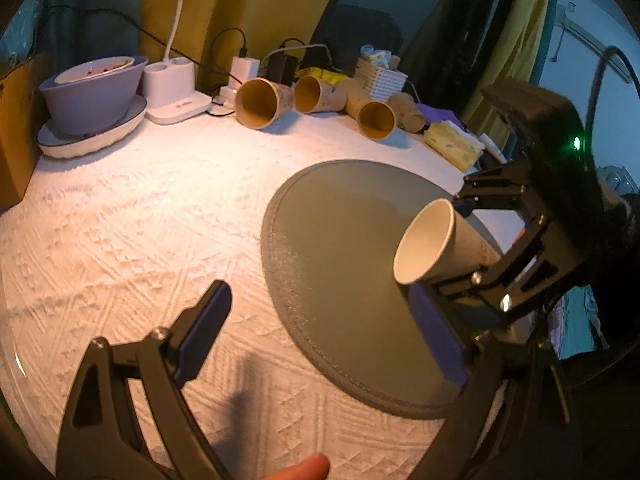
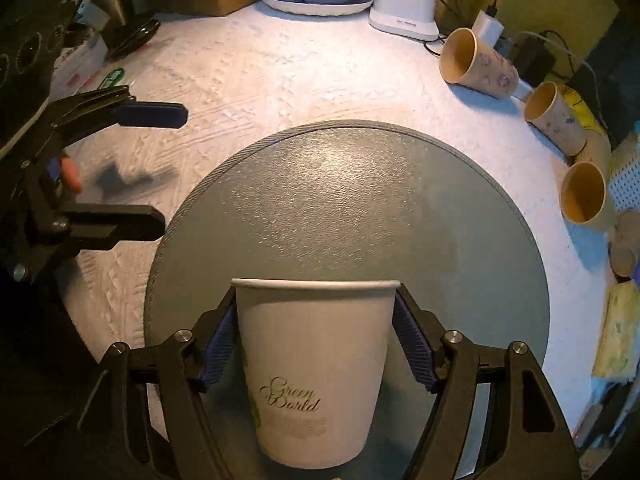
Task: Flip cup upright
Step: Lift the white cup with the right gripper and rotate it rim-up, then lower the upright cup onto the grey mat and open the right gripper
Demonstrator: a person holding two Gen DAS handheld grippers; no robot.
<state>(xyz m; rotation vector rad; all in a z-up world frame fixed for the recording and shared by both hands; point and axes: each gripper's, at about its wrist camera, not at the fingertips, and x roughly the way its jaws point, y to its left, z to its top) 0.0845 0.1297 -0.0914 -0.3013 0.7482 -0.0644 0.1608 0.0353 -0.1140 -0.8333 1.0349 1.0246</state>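
Note:
A white paper cup printed "Green World" is held on its side between the blue pads of my right gripper, its mouth pointing away, above a round grey mat. In the left wrist view the same cup shows tilted, mouth toward the left, in the right gripper over the mat. My left gripper is open and empty, its fingers spread wide over the mat's near edge; it shows at the left in the right wrist view.
Three brown paper cups lie on their sides at the table's back edge. A purple bowl on a white plate and a white charger base stand back left. A tissue packet lies at the right. A white textured cloth covers the table.

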